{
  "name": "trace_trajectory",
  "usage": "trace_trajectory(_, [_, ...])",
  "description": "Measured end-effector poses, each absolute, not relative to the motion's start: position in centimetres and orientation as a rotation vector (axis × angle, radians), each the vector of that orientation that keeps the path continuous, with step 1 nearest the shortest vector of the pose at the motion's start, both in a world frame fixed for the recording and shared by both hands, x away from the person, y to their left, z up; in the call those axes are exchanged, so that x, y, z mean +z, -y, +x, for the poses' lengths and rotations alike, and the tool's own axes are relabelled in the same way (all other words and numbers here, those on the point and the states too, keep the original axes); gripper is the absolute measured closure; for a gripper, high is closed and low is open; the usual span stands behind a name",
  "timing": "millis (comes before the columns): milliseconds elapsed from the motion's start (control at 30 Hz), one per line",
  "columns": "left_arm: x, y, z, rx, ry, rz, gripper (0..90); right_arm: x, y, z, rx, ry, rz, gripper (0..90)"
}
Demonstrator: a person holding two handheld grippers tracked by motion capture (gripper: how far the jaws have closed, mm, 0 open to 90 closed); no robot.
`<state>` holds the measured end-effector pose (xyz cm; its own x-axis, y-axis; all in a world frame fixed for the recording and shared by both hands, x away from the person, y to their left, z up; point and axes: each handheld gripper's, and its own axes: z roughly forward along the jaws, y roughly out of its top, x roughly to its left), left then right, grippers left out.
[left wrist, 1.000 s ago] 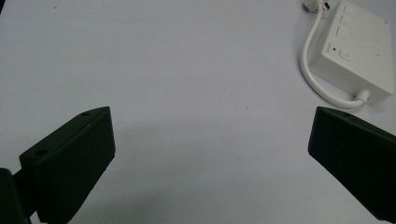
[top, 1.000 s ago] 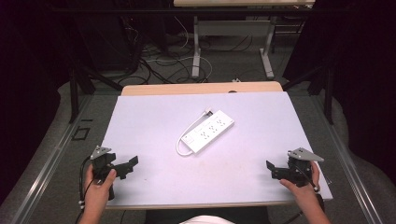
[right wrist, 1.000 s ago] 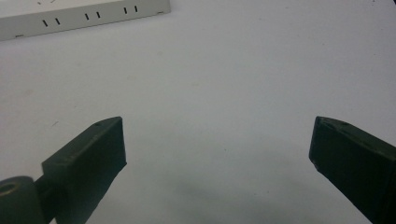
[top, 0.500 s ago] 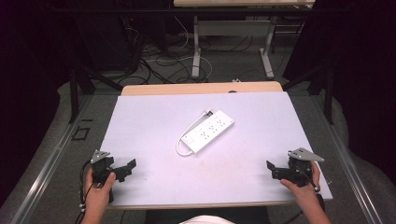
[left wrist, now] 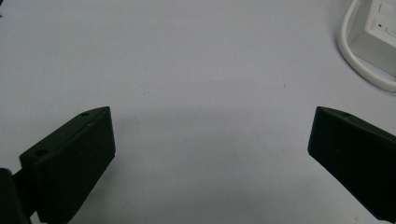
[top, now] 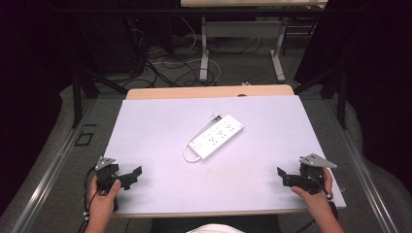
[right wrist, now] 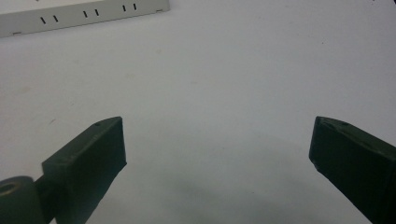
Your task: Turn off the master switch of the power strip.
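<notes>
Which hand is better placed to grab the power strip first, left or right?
Neither clearly; marginally the left. The power strip lies mid-table, its looped cord end angled toward the left tool. The right tool is open too, slightly farther off.

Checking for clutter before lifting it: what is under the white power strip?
The white rectangular power strip lies flat on the pale lilac table top, its white cord looping beside it. Whatever sits beneath its body is covered; nothing pokes out around its edges.
</notes>
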<state>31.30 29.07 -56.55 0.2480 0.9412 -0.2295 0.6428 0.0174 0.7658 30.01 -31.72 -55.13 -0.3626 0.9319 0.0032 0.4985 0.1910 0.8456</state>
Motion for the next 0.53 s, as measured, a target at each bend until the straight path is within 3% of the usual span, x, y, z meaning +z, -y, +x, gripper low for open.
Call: trace_trajectory(533, [-56.57, -29.12, 31.36, 0.458, -1.478, 1.704, 0.8, -55.23, 31.72, 30.04, 1.073, -1.944, 1.33, 3.2])
